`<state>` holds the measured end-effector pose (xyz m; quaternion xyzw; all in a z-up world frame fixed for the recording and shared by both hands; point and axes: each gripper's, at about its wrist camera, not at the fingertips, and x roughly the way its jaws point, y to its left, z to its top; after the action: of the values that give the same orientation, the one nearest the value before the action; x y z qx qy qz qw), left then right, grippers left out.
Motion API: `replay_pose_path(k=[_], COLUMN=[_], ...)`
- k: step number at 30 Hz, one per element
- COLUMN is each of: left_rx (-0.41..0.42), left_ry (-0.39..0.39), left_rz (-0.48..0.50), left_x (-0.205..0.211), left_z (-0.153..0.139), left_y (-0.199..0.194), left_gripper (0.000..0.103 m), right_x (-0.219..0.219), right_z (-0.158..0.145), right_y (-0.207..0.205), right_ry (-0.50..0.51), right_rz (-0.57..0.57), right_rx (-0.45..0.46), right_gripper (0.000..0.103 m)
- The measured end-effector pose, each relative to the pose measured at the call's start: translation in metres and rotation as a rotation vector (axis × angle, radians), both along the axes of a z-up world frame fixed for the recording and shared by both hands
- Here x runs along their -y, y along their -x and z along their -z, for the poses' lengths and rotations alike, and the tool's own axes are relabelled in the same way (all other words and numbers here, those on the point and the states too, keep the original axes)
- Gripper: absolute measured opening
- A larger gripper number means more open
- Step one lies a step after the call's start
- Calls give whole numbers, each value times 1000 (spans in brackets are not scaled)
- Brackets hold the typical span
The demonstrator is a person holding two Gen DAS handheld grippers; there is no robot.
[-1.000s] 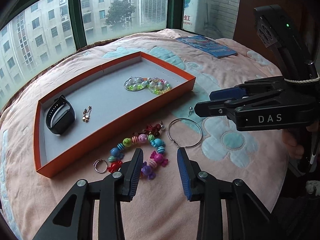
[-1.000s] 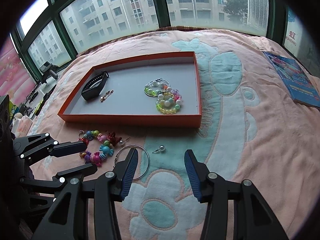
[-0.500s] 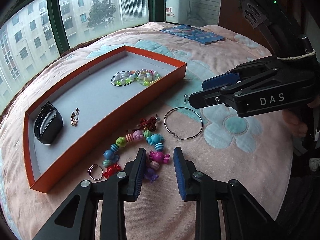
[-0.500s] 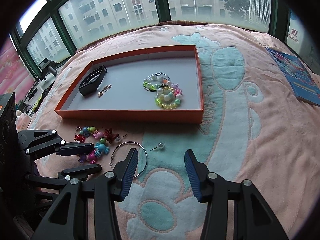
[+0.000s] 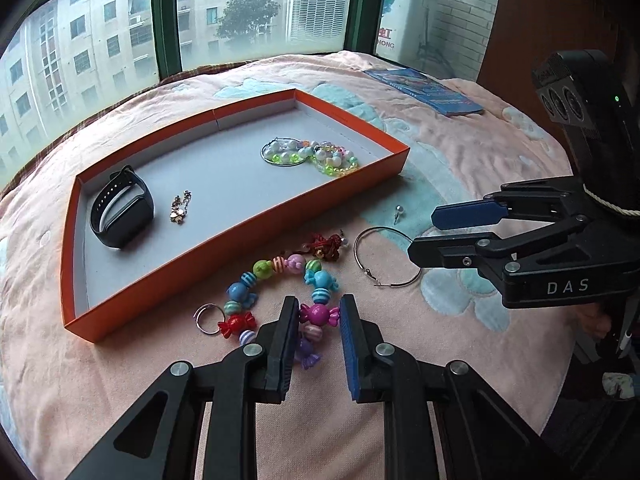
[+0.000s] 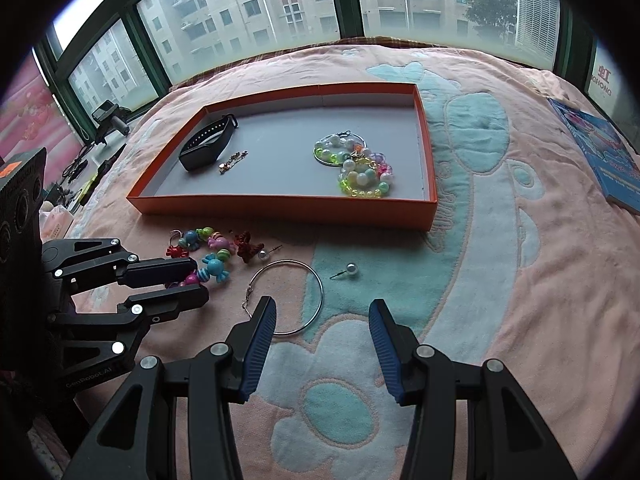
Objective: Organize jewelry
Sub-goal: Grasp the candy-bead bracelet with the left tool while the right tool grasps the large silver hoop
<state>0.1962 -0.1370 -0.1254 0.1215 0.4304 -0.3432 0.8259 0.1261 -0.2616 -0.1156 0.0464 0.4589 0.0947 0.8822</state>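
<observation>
An orange tray (image 5: 248, 216) (image 6: 280, 204) on the bed holds a black wristband (image 5: 120, 208), a small charm (image 5: 179, 208) and pale bead bracelets (image 5: 316, 156). A colourful candy-bead bracelet (image 5: 276, 268) (image 6: 212, 252) lies in front of the tray. My left gripper (image 5: 319, 316) straddles its pink bead, jaws partly closed around it, not clamped. A silver hoop (image 5: 386, 258) (image 6: 288, 296), a pearl stud (image 6: 350, 269), a red charm (image 5: 326, 246) and a small ring (image 5: 206, 318) lie beside it. My right gripper (image 6: 322, 316) is open and empty, just short of the hoop.
A blue booklet (image 5: 424, 90) (image 6: 604, 152) lies at the far right of the pink bedspread. Windows run behind the bed. Clutter sits off the bed's left side in the right wrist view (image 6: 80, 168).
My left gripper moved forward over the candy-bead bracelet and its jaws narrowed around the pink bead. The right gripper stayed open and shifted slightly.
</observation>
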Motion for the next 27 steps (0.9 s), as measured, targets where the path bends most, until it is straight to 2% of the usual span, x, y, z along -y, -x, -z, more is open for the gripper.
replay_pose_path(k=[4,11,19,23,27], left_rx=[-15,-34,-36,-33,-36], left_ry=[58,117,144,144,149], left_rz=[-64,-131,-151,-145,-146], left_x=[-12,-26,-33,-31,-31], left_z=[-9,-17,-18,-16,-16], left_y=[-2,-5,-7,-5,-4], left_gripper=[22,22,22,22,22], right_x=[-10,-26,-29,-32,-39], right_z=[2,4,4,5,6], right_y=[-4,-12,-17,-19,-23], right_ry=[-27,1,56,48,99], right_rz=[-24,-12,47,67,76], right_rx=[-10,-16,-31,-39,-40], right_gripper=[53,53,53,62,62])
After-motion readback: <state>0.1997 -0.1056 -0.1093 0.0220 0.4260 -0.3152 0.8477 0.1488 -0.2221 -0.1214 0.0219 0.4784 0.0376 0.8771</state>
